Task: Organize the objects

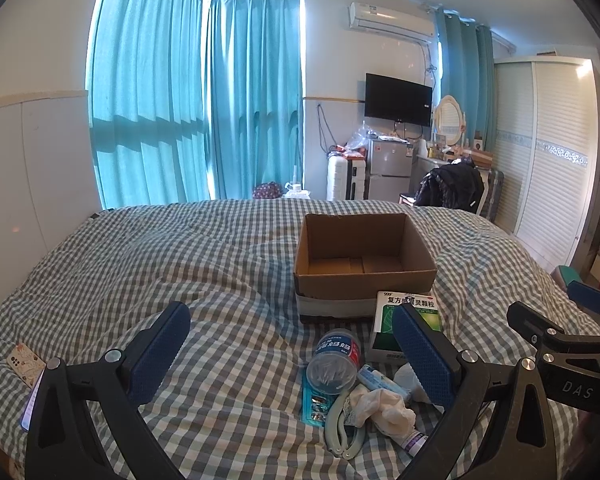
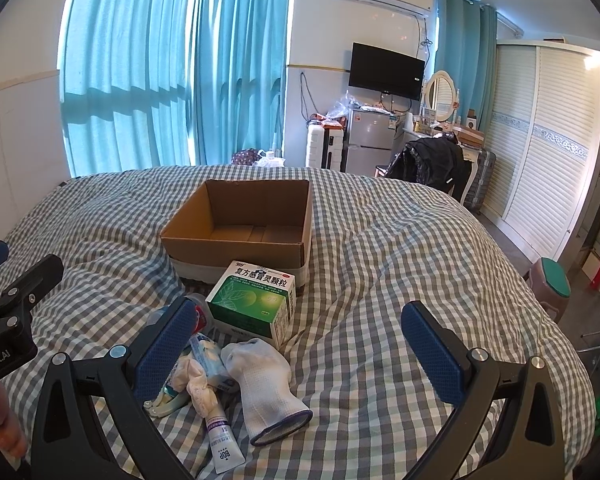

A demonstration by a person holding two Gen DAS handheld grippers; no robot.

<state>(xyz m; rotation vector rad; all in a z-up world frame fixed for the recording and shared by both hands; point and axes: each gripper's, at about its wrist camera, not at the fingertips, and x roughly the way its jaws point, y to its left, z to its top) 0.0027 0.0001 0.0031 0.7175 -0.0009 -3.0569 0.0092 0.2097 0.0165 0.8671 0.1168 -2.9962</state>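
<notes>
An open, empty cardboard box (image 1: pixel 364 264) (image 2: pixel 240 228) sits on the checked bed. In front of it lies a pile: a green medicine box (image 1: pixel 410 312) (image 2: pixel 254 302), a clear tub of cotton swabs (image 1: pixel 334 360), a white glove (image 2: pixel 262 384), a white tube (image 2: pixel 222 436), a pale clip (image 1: pixel 340 428), a crumpled white cloth (image 1: pixel 380 402) and a blue tissue pack (image 1: pixel 378 380). My left gripper (image 1: pixel 296 356) hovers open just before the pile, nothing between its pads. My right gripper (image 2: pixel 300 354) is open too, above the glove without touching it.
A phone (image 1: pixel 26 364) in a patterned case lies at the bed's left edge. Beyond the bed stand teal curtains (image 1: pixel 196 100), a small fridge (image 1: pixel 390 170), a chair with dark clothes (image 1: pixel 452 186) and a white wardrobe (image 1: pixel 548 152). The bedcover (image 2: pixel 400 264) is rumpled.
</notes>
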